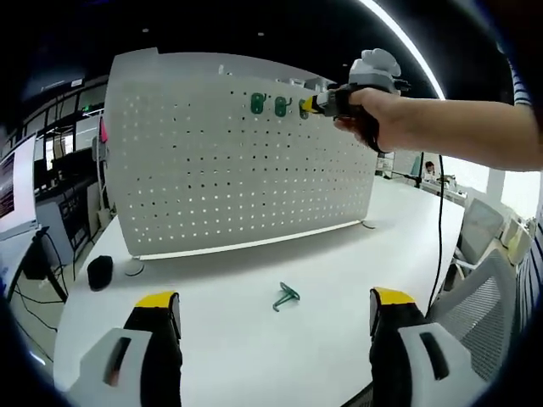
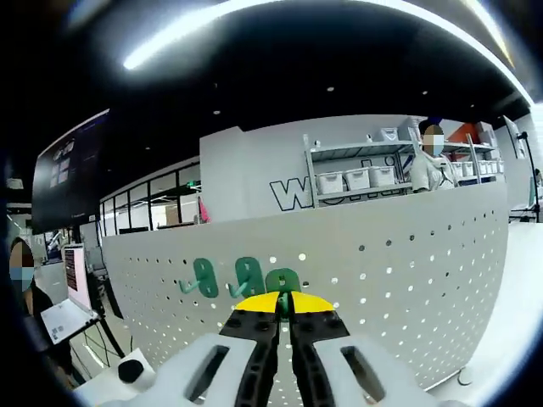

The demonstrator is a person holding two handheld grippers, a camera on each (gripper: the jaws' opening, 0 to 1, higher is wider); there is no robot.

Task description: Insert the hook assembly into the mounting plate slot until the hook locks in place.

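You are working under bright ceiling strip lights point(image 2: 195, 25) that blow out to white glare. The white desk point(image 1: 254, 339) is evenly lit, with soft, faint shadows. Fisheye bending curves the pegboard point(image 1: 237, 161) and straight lines near the edges. Distant shelves point(image 2: 356, 170) look slightly soft.

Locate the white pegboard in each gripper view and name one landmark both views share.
Left gripper view: the white pegboard stands upright on the table, upper centre, beyond a loose green hook.
Right gripper view: it spans the lower half, close up, behind the right gripper.
Shared landmark: the green hooks mounted near its top edge.
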